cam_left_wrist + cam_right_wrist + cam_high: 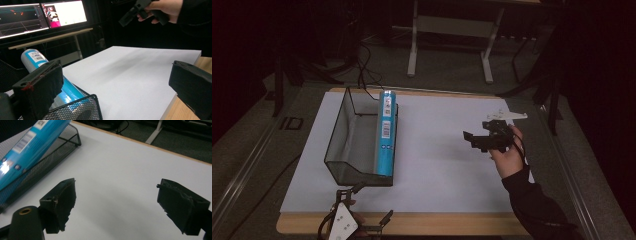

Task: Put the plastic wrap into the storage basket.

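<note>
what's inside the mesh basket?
The mesh basket holds one blue cylindrical can, lying lengthwise along its right wall. The rest of the floor looks bare. Whatever is under the can is covered.

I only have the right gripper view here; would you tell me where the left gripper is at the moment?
Observer: The left gripper is at the near table edge, just in front of the mesh basket, jaws open.
Operator: Thanks. Does the blue cylinder run the basket's whole length?
Observer: Yes, the blue cylinder lies along its right wall, its far end poking above the rim.
Operator: And my own gripper?
Observer: The right gripper is over the white sheet, off to the basket's right, holding nothing.
</note>
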`<state>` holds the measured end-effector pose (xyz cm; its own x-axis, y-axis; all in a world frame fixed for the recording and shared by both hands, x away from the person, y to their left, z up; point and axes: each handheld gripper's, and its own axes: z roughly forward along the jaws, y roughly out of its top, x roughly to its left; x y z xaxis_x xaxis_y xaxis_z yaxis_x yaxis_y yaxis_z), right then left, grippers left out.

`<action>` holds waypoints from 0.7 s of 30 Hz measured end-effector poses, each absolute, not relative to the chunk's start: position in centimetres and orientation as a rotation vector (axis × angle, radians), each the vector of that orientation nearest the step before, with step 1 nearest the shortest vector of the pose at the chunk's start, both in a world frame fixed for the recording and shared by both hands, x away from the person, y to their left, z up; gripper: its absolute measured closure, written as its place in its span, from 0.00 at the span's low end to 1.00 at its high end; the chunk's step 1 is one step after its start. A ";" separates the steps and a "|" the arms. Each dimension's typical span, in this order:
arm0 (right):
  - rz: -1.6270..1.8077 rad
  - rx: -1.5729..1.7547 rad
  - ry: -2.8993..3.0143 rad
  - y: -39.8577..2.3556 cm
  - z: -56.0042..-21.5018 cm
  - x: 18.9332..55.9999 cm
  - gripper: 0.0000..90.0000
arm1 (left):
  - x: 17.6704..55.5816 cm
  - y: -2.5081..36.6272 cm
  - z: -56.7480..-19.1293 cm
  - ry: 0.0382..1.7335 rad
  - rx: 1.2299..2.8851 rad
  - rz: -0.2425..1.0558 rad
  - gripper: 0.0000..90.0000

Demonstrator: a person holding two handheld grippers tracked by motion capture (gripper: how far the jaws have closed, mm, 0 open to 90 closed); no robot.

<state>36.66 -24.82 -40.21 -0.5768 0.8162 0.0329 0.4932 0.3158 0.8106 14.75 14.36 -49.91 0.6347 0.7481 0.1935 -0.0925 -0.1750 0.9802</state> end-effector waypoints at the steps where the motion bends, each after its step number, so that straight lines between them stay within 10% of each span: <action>1: 1.155 1.162 2.207 -25.1 -40.3 36.3 0.17 | 14.7 14.4 -49.9 0.560 1.580 0.821 0.00; 21: 1.173 1.174 2.274 -27.6 -45.5 30.7 0.17 | 14.7 14.3 -49.9 0.555 1.584 0.819 0.00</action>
